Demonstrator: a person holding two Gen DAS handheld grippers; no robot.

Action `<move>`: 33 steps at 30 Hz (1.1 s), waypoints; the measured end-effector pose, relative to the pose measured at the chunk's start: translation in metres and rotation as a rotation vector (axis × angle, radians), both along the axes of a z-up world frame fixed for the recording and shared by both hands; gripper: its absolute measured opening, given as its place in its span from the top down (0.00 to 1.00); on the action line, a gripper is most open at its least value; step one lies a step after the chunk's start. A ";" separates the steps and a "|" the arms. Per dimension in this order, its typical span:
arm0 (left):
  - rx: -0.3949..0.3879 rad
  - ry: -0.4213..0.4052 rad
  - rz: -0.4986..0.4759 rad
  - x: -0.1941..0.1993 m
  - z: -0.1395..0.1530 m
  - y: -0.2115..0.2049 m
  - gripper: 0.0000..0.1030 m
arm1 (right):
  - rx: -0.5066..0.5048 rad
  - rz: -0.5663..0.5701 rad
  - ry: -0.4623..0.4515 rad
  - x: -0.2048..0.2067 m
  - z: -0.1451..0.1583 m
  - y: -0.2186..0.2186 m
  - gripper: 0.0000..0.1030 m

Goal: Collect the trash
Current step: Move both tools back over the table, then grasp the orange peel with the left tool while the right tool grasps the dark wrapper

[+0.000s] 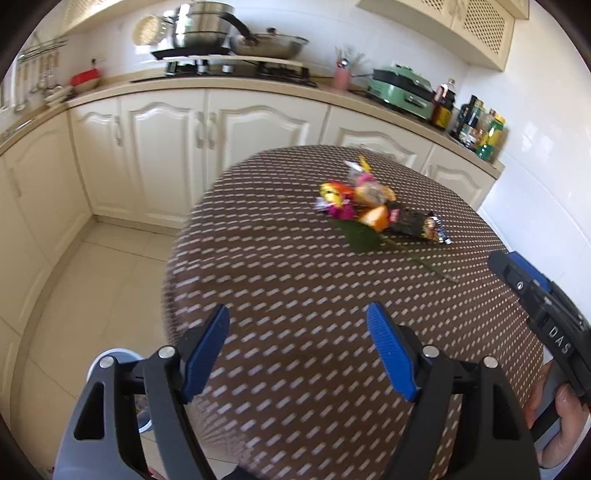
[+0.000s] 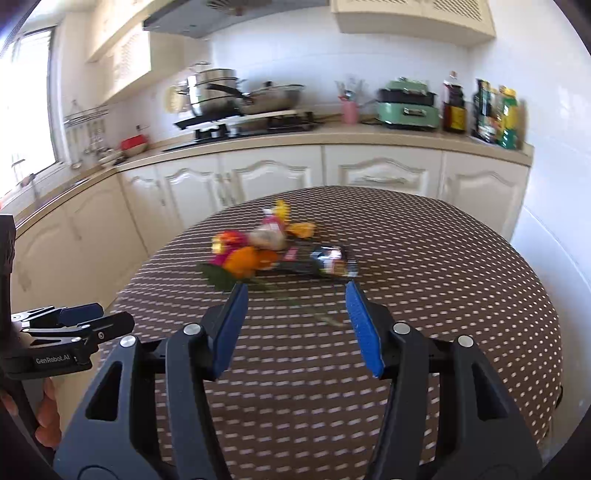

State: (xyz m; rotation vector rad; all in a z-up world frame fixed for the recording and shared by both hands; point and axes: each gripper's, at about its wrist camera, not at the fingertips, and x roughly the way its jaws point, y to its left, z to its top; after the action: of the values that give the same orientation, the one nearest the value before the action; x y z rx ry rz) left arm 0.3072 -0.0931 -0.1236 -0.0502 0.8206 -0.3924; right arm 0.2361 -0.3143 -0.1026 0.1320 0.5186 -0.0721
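A round table [image 1: 295, 295] in a brown, white-dashed cloth fills the kitchen floor space before me, cream cabinets [image 1: 166, 147] and a counter [image 2: 332, 134] curving behind it. My left view alone shows the tiled floor [image 1: 92, 295] off the table's left edge and a pale round object low beside my left gripper [image 1: 297, 321], too hidden to name; my right view alone takes in the window [image 2: 22, 103] and the range hood [image 2: 207, 18]. On the counter stand stacked pots and a pan [image 2: 236, 96], a green appliance [image 2: 406, 107], a cluster of bottles [image 2: 495, 114] at its right end and a pink utensil cup [image 2: 349, 110].

The trash pile [image 1: 369, 206] lies past the table's middle, toward the far edge: a dark snack wrapper [image 2: 325, 260], orange peel [image 2: 243, 264], a green leaf [image 1: 360, 236] with its stem trailing toward the near edge, and small bright wrappers, blurred.

My left gripper hangs over the near left part of the table, jaws wide apart, holding nothing. My right gripper [image 2: 297, 310] is level above the cloth, aimed at the pile, jaws also spread and empty, tips just short of the leaf. Each view catches the other gripper at its side, with fingers [image 1: 561, 410] wrapped on the handle.
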 end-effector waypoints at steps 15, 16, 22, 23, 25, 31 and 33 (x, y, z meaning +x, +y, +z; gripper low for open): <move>0.058 -0.026 -0.048 0.068 0.003 -0.098 0.27 | -0.006 -0.004 0.099 0.060 -0.010 -0.044 0.42; 0.063 -0.021 -0.065 0.073 0.001 -0.105 0.27 | -0.007 -0.007 0.101 0.062 -0.010 -0.046 0.42; 0.132 -0.038 -0.090 0.081 -0.005 -0.127 0.61 | -0.018 -0.011 0.126 0.073 -0.014 -0.055 0.42; 0.135 -0.032 -0.100 0.082 -0.007 -0.128 0.68 | -0.019 -0.010 0.130 0.076 -0.014 -0.055 0.42; 0.134 -0.029 -0.111 0.082 -0.010 -0.129 0.85 | -0.011 -0.003 0.146 0.084 -0.015 -0.056 0.42; 0.100 -0.060 -0.119 0.064 -0.002 -0.112 0.87 | 0.061 0.040 0.237 0.118 -0.031 -0.058 0.42; 0.095 -0.073 -0.111 0.059 0.001 -0.105 0.88 | 0.097 0.064 0.269 0.129 -0.037 -0.060 0.42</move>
State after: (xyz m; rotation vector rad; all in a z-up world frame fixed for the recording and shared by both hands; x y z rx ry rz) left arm 0.3663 -0.1982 -0.1225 0.0976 0.7712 -0.4570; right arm 0.3650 -0.3738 -0.1398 0.2023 0.7950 -0.0012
